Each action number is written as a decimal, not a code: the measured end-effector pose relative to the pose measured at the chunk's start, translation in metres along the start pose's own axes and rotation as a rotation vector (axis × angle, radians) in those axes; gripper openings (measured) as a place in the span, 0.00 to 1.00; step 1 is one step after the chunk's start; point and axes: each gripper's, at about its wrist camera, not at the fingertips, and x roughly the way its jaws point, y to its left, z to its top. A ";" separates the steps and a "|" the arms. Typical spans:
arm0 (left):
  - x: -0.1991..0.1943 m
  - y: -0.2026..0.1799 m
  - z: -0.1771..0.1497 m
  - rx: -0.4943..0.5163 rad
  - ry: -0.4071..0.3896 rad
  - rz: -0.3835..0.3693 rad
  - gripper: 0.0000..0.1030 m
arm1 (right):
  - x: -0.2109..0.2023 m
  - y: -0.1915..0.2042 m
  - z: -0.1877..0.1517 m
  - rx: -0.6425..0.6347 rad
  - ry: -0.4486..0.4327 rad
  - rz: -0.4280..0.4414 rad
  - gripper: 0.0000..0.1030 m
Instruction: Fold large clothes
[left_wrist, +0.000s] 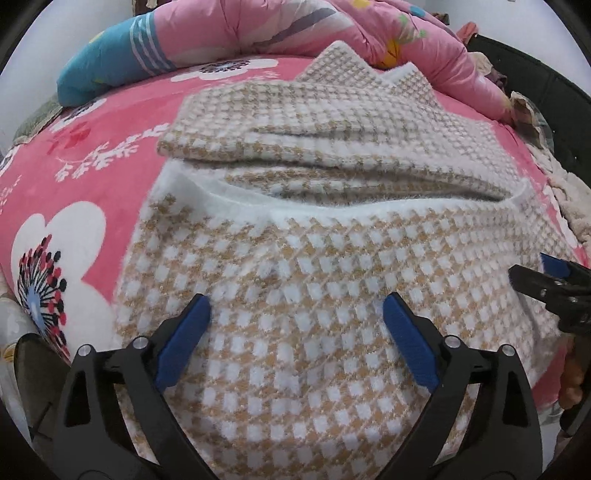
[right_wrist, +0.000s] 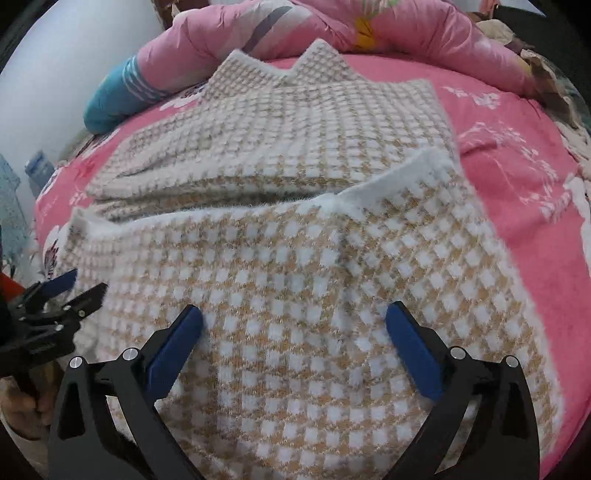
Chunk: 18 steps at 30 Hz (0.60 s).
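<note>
Now — both tongs (left_wrist: 295, 314) wide over sweater (left_wrist: 314, 332)

You get soft, even daylight with faint shadows and no glare; both fisheye views bulge, darken at the corners, and the right one looks slightly blurred.

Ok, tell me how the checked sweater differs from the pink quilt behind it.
The checked sweater is a fuzzy tan-and-white knit; the pink quilt is smooth, shiny and puffy. The sweater lies folded flat in layers in the middle of the bed; the quilt is bunched in a long roll along the far edge. The sweater has one small repeating check; the quilt has large printed shapes and a blue striped end. Both rest on the pink flowered sheet.
</note>
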 end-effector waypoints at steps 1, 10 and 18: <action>0.001 0.000 0.000 -0.004 0.000 -0.001 0.91 | -0.001 0.000 0.001 0.006 0.005 0.000 0.94; 0.006 -0.001 -0.001 -0.006 0.003 0.010 0.92 | -0.016 0.017 0.007 -0.044 -0.049 0.014 0.94; 0.009 -0.003 -0.001 -0.013 0.009 0.021 0.92 | 0.012 0.018 0.002 -0.028 0.038 -0.009 0.94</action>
